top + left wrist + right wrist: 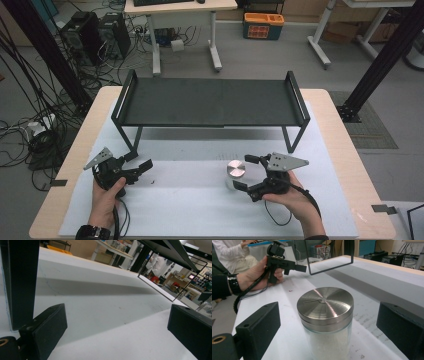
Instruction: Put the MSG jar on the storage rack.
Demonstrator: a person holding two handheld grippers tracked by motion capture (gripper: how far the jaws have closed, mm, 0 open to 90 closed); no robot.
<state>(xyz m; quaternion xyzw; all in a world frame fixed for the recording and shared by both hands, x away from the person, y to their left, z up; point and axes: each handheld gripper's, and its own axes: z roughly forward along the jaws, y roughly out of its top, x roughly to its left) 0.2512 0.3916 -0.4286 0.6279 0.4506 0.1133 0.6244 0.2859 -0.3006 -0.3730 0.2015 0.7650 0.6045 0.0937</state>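
A glass jar point(235, 172) with a round steel lid point(325, 304) and white contents stands upright on the white mat, right of centre. My right gripper point(246, 173) is open, its jaws on either side of the jar with gaps on both sides, not touching it. In the right gripper view the jar point(327, 340) sits between the two black jaws. My left gripper point(139, 162) is open at the left of the mat, close to the rack's front left leg point(15, 282), with nothing between its jaws. It also appears far off in the right gripper view, left gripper point(300, 268).
A low black metal rack point(210, 102) stands across the back of the white mat point(190, 205), its legs near both grippers. The wooden table edge point(345, 145) runs along the right. Desks, cables and an orange-lidded box point(263, 25) are on the floor beyond.
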